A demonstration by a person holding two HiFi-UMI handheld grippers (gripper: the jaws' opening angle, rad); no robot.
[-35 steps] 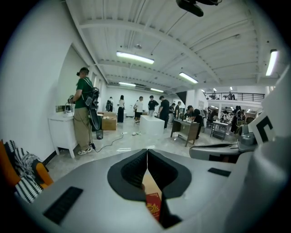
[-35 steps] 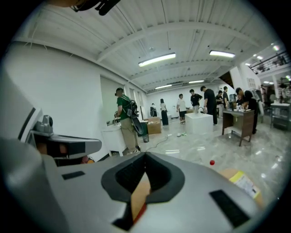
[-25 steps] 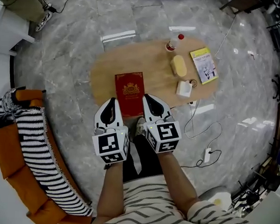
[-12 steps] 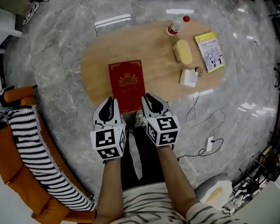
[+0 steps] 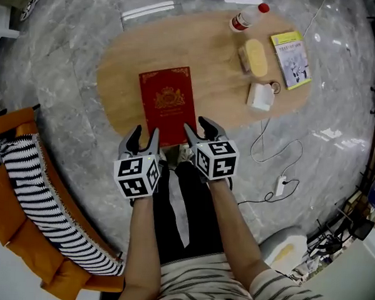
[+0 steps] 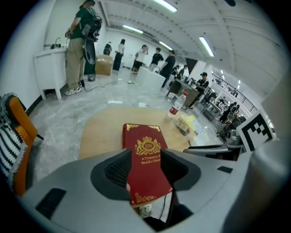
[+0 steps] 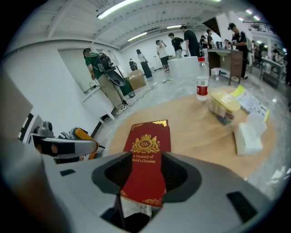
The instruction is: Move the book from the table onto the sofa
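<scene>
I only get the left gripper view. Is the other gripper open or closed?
Observer: Open. On the right gripper the jaws have just been opening; the red book shows through their gap, untouched.
Operator: Anything down low I could trip on?
Observer: Yes. The head view shows a white power strip lying beside the table, on the person's right.

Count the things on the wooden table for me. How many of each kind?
Books: 2, the red book and the yellow book
Bottle: 1
Yellow packet: 1
White block: 1
Small ring: 1
Total: 6
</scene>
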